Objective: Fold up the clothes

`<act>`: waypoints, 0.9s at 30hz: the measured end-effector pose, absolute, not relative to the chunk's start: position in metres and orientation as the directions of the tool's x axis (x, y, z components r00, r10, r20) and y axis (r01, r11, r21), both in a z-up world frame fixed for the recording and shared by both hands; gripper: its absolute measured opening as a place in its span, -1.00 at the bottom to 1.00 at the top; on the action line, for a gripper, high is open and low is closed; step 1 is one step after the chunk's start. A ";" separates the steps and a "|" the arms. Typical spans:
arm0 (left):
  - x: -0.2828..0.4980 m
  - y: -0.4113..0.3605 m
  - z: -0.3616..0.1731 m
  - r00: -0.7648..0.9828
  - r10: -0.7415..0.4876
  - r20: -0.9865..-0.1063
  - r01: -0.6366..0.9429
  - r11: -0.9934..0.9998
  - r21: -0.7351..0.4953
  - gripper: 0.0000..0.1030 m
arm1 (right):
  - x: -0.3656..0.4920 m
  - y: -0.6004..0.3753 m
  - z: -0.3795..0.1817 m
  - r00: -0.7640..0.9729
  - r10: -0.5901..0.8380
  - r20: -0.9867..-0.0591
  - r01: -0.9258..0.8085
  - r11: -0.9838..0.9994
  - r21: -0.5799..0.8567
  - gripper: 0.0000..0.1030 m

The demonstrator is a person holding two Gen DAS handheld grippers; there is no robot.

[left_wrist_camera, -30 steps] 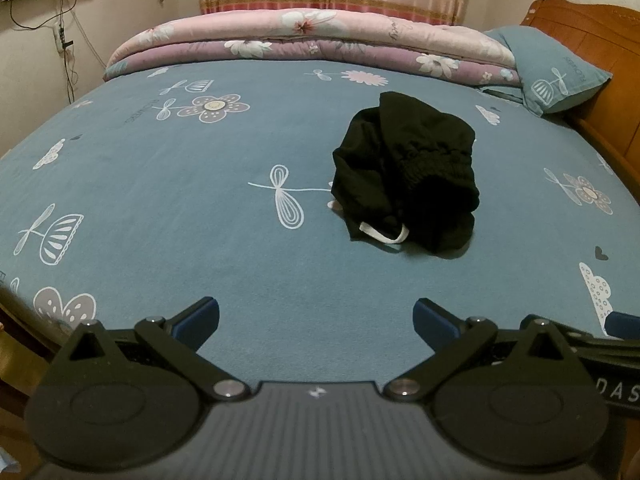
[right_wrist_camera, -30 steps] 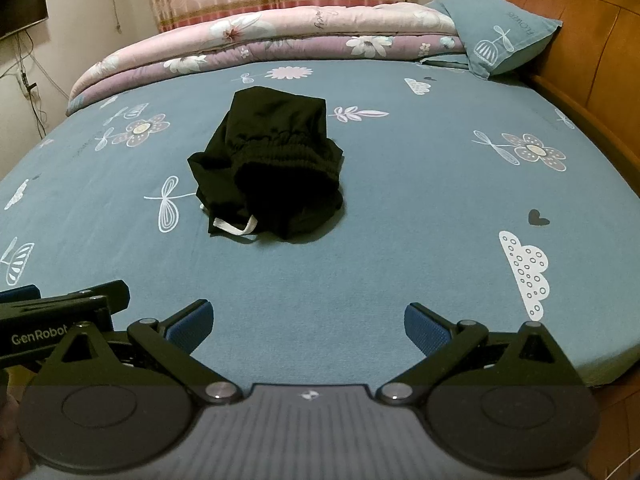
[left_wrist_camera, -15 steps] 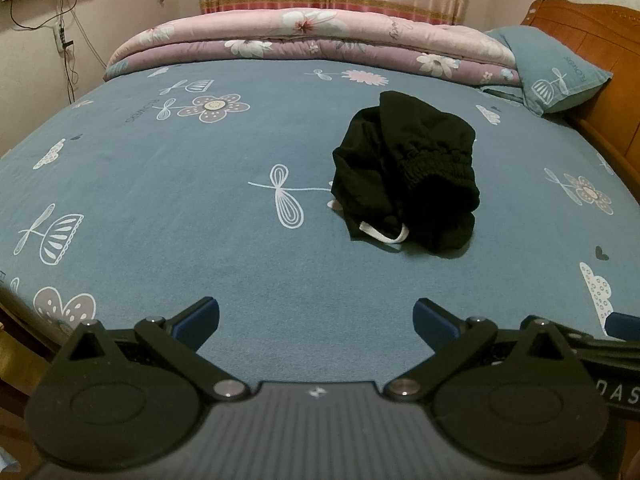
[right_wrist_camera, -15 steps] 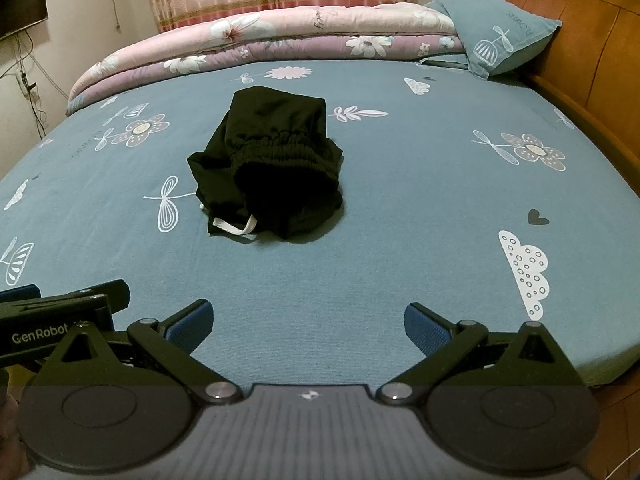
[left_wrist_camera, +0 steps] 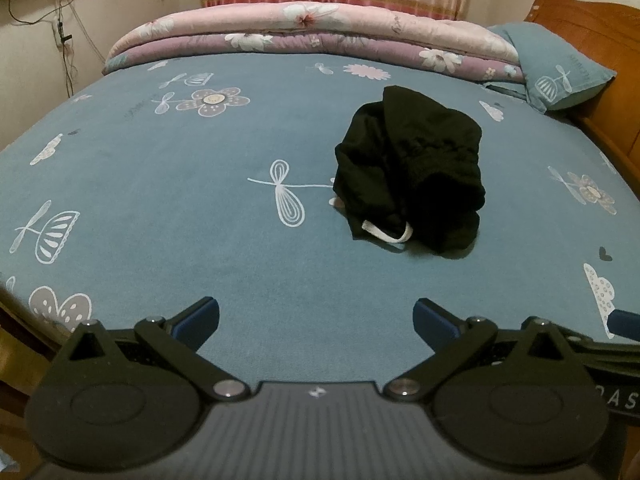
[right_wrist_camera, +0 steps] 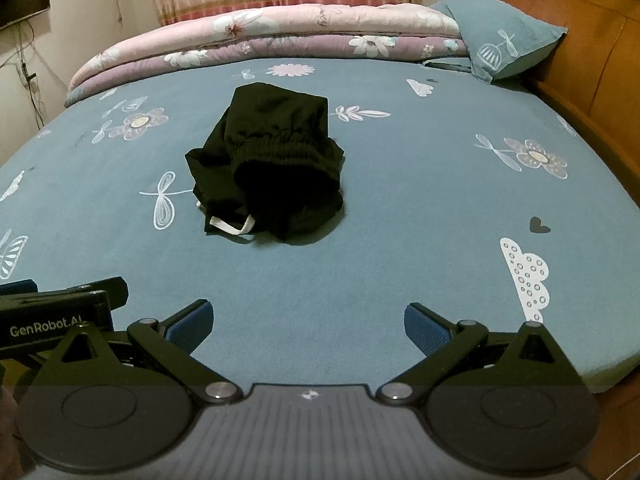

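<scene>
A crumpled black garment [left_wrist_camera: 412,176] [right_wrist_camera: 272,168] with an elastic waistband and a white drawstring [left_wrist_camera: 386,234] [right_wrist_camera: 234,226] lies in a heap near the middle of the bed. My left gripper [left_wrist_camera: 316,320] hovers open over the near edge of the bed, well short of the garment and to its left. My right gripper [right_wrist_camera: 306,320] is also open and empty at the near edge, with the garment ahead and slightly left. In the right wrist view the left gripper's body [right_wrist_camera: 60,316] shows at the left border.
The bed has a blue patterned sheet [left_wrist_camera: 180,200] [right_wrist_camera: 420,208]. A folded pink floral quilt [left_wrist_camera: 312,36] [right_wrist_camera: 280,36] lies along the far side, a blue pillow [left_wrist_camera: 560,76] [right_wrist_camera: 508,40] at the far right. A wooden headboard [right_wrist_camera: 592,40] runs along the right.
</scene>
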State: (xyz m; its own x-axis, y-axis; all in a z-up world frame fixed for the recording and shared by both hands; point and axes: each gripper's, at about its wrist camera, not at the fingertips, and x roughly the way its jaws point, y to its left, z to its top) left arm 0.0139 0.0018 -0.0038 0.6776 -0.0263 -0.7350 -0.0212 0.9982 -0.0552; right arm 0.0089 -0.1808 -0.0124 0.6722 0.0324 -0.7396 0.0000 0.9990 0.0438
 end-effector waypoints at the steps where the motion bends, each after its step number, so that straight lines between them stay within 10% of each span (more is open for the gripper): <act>1: 0.016 0.002 -0.003 0.677 -0.027 -0.735 -0.023 0.998 -0.058 0.99 | 0.011 -0.180 -0.012 0.671 0.026 -0.741 0.001 0.999 0.037 1.00; 18: 0.081 0.008 -0.001 0.636 -0.038 -0.771 -0.040 0.996 -0.082 0.99 | 0.061 -0.200 0.001 0.741 0.044 -0.670 0.001 0.998 0.066 1.00; 27: 0.129 0.036 -0.039 0.611 -0.266 -0.746 -0.002 0.941 -0.338 0.99 | 0.108 -0.225 -0.020 0.742 0.085 -0.664 0.019 0.989 0.148 0.98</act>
State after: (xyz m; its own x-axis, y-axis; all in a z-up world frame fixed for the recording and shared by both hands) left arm 0.1286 0.0361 -0.0392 0.6108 -0.2664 -0.7456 -0.0024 0.9411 -0.3382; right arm 0.1076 -0.2251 -0.0201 0.7424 0.0854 -0.6645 0.0188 0.9888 0.1481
